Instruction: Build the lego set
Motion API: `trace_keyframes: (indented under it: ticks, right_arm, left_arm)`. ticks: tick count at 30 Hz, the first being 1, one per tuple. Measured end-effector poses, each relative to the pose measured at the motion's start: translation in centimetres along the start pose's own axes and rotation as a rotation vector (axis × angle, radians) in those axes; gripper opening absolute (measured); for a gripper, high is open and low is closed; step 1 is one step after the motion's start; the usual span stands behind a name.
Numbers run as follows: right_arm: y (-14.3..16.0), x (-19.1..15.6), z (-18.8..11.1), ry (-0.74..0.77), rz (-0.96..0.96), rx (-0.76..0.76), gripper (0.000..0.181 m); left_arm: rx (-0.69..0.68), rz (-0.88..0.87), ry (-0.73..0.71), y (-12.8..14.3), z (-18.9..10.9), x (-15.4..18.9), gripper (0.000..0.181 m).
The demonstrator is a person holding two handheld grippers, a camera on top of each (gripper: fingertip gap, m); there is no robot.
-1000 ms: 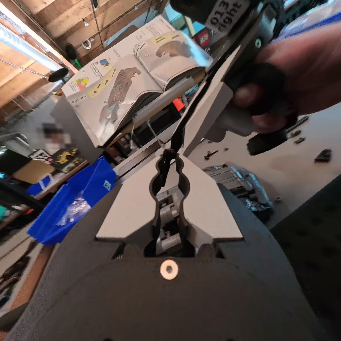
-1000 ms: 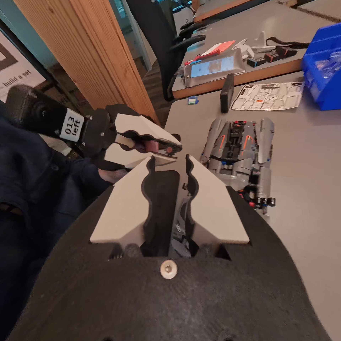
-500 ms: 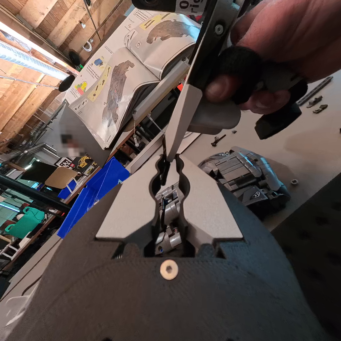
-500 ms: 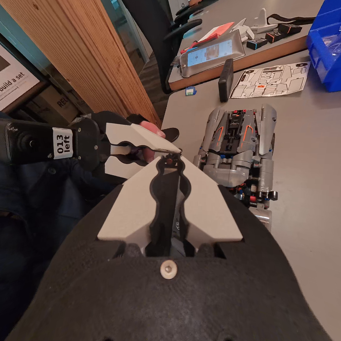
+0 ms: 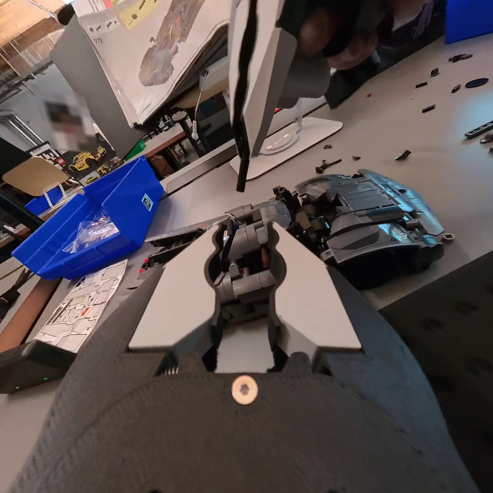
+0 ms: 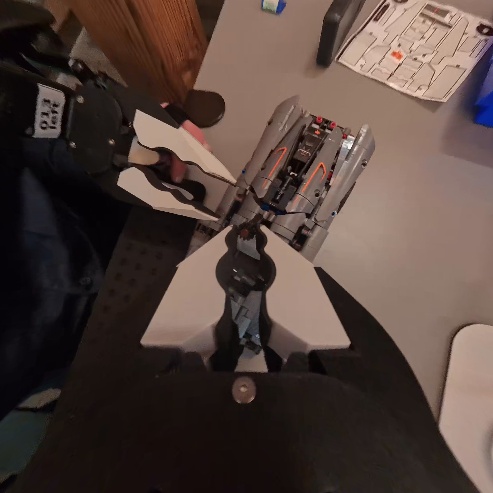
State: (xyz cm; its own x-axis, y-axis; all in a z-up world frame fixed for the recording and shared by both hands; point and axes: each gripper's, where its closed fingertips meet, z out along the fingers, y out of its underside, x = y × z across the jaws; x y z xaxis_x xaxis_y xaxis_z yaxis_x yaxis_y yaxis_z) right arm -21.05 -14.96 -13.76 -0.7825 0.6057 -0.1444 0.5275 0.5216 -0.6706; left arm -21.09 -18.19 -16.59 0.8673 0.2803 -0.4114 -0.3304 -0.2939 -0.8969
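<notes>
The grey lego car [image 5: 373,218] with orange stripes [image 6: 306,173] lies on the grey table. My left gripper [image 5: 245,226] is open and empty, low over the car's near end. It also shows in the right wrist view [image 6: 225,200], jaws apart, tips at the car's left side. My right gripper [image 6: 249,229] is shut on a thin black lego piece [image 6: 248,232] with a dark red pin, just above the car's near end. In the left wrist view the right gripper [image 5: 244,149] hangs point-down with the black piece [image 5: 240,176] sticking out below it.
A blue bin [image 5: 88,232] with a plastic bag stands left. A sticker sheet [image 5: 85,301] and a black box [image 5: 32,365] lie near it. An open booklet [image 5: 165,48] rests on a stand with a white base [image 5: 288,141]. Small loose pieces [image 5: 426,109] are scattered at the right. One gripper's finger ends stand about 5 cm off the other's.
My left gripper let go of the black piece and opened, dropping toward the car. My right gripper shut on the piece and carries it over the car.
</notes>
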Motion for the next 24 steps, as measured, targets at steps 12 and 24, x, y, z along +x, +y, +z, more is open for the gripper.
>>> trace_keyframes:
  ticks: [12, 24]
  right_arm:
    - [1.3, 1.1, 2.4, -0.180, -0.151, -0.316, 0.011]
    - [1.1, 1.1, 3.1, -0.268, -0.162, -0.500, 0.011]
  left_arm:
    - [-0.054, -0.005, 0.018, 1.3, 0.9, 0.3, 0.033]
    - [-0.049, 0.009, 0.019, 1.2, 0.8, 0.4, 0.032]
